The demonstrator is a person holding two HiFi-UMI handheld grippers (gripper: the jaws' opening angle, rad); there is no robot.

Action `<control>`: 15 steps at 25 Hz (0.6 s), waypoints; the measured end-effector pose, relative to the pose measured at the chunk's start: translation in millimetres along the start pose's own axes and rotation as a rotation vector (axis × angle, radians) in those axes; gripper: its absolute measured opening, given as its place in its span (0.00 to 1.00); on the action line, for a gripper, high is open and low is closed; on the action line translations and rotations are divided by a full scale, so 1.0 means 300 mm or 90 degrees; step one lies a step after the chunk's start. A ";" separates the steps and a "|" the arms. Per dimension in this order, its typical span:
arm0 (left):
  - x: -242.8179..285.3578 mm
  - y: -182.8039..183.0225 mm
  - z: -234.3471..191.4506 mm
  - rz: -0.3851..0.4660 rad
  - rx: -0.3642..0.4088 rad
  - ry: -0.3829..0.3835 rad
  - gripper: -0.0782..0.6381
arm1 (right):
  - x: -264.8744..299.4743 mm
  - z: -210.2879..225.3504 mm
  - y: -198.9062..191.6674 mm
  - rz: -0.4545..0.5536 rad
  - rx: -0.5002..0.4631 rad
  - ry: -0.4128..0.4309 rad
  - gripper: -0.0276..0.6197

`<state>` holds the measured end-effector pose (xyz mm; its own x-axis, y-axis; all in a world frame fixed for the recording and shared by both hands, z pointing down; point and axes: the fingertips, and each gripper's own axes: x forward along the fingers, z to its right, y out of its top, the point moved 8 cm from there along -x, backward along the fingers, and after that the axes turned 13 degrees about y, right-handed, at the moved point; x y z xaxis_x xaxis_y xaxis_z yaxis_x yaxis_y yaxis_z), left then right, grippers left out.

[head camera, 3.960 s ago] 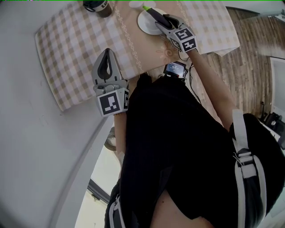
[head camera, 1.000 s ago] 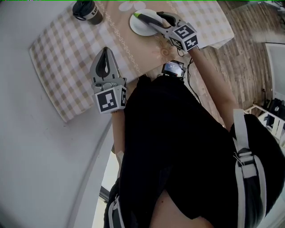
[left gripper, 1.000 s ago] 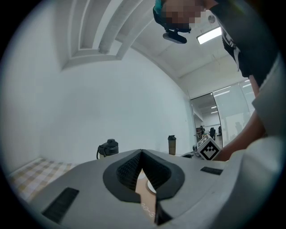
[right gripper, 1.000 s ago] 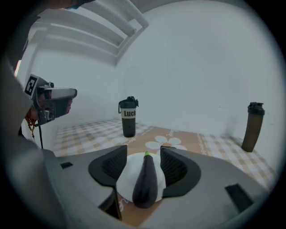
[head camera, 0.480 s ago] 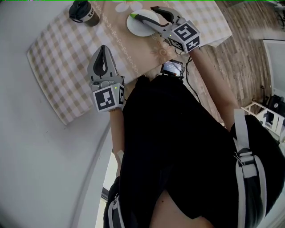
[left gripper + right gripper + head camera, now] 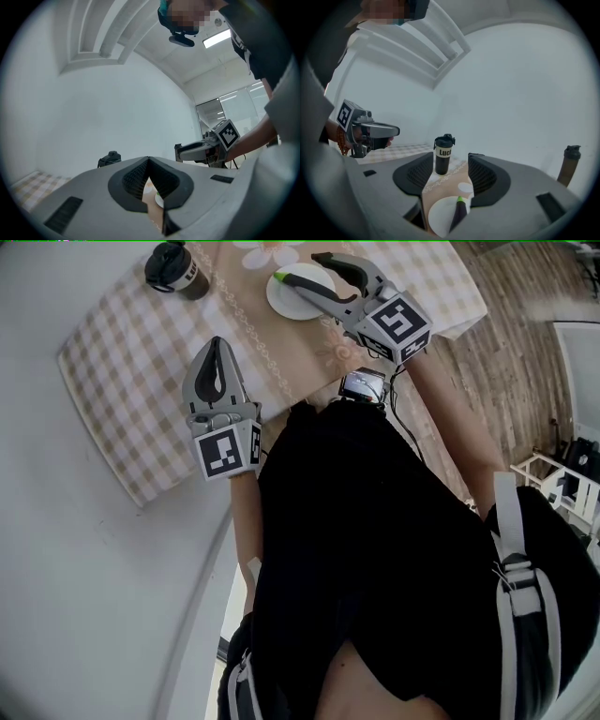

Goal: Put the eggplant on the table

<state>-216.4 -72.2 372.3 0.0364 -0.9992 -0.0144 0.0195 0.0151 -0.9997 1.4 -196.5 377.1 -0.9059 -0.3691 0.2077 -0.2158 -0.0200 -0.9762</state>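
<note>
Dark, with a green tip, the eggplant [image 6: 459, 213] lies on the white plate [image 6: 439, 219], which sits on the checked cloth [image 6: 122, 381] covering the table. We hold the right gripper [image 6: 307, 270] just over the plate with its jaws spread wide. The eggplant lies below the gap, close under one jaw, though we cannot tell whether that jaw touches it. Past the plate stands a black cup [image 6: 443, 161]. Our left gripper [image 6: 149, 161] hangs over the cloth, well apart from the plate, its jaws pressed together at the tips with nothing between them.
</note>
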 end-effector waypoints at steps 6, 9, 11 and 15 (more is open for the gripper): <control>0.002 0.020 0.014 0.011 0.005 -0.014 0.11 | -0.027 -0.010 0.064 0.043 -0.022 -0.032 0.38; 0.002 0.026 0.018 0.014 0.005 -0.019 0.11 | -0.040 -0.016 0.083 0.056 -0.031 -0.039 0.36; 0.001 0.027 0.022 0.014 0.006 -0.021 0.11 | -0.049 -0.023 0.086 0.066 -0.034 -0.047 0.33; 0.001 0.034 0.026 0.019 0.009 -0.027 0.11 | -0.060 -0.039 0.088 0.079 -0.027 -0.053 0.33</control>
<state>-208.3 -72.0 362.3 0.0802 -0.9958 -0.0431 0.0324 0.0459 -0.9984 7.8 -179.4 348.3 -0.8936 -0.4420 0.0782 -0.1206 0.0686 -0.9903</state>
